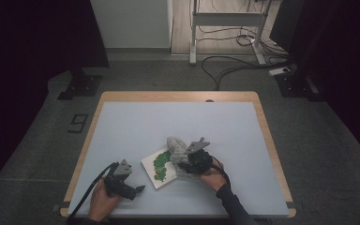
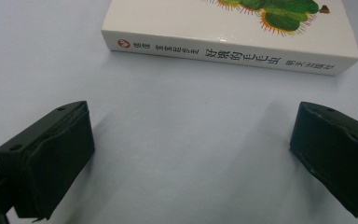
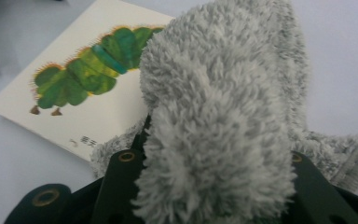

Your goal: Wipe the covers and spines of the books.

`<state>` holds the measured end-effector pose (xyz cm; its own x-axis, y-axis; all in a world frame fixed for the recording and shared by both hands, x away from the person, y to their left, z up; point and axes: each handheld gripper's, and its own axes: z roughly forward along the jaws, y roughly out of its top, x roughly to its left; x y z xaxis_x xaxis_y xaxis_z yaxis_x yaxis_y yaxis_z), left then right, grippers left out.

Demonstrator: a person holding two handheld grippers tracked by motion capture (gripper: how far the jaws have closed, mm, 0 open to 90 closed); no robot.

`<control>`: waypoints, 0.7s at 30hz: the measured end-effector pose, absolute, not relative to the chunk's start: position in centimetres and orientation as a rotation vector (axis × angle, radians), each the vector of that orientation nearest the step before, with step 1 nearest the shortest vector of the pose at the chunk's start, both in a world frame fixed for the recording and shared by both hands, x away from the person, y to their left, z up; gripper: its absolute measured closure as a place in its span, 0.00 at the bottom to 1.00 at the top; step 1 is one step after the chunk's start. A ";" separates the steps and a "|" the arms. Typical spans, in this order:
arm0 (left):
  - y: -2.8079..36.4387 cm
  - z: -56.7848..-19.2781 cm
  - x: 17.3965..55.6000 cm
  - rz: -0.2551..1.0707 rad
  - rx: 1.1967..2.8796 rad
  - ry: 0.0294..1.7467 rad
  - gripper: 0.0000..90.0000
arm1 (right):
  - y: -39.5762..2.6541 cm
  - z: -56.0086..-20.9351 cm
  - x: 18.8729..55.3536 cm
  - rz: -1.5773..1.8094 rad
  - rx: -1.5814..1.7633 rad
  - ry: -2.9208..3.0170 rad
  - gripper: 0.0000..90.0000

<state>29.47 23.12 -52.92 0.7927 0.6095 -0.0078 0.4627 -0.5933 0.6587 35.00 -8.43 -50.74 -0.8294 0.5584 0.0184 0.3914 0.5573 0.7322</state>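
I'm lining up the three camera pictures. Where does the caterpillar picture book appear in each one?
High view: the book lies low and centre on the table, between the two grippers, its right part under the grey fluffy cloth.
Left gripper view: along the top edge, spine facing the camera, beyond the open jaws.
Right gripper view: upper left, partly behind the cloth held in the jaws.
Shared landmark: the green caterpillar on the cover.

"9" on floor (image 1: pixel 78 123); "好饿的毛毛虫" on book spine (image 2: pixel 223 55)
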 end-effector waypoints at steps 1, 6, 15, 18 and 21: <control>23.1 -52.9 29.5 0.288 2.312 0.790 0.00 | -8.2 -50.8 34.9 1.136 0.791 2.576 0.67; 23.1 -52.9 29.4 0.290 2.312 0.792 0.00 | -7.6 -50.8 34.5 1.150 0.772 2.594 0.67; 23.4 -52.9 29.1 0.300 2.305 0.820 0.00 | -5.9 -50.7 33.6 1.175 0.712 2.633 0.67; 23.7 -52.9 28.9 0.302 2.304 0.830 0.00 | -5.2 -50.7 33.3 1.188 0.694 2.648 0.67; 24.0 -52.9 28.8 0.303 2.298 0.839 0.00 | -4.5 -50.7 33.0 1.191 0.675 2.659 0.67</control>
<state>28.80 23.98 -52.85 0.7668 0.6418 -0.0093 0.4880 -0.5735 0.6580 33.02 -4.50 -50.70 -0.8873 0.4591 0.0451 0.3393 0.5832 0.7381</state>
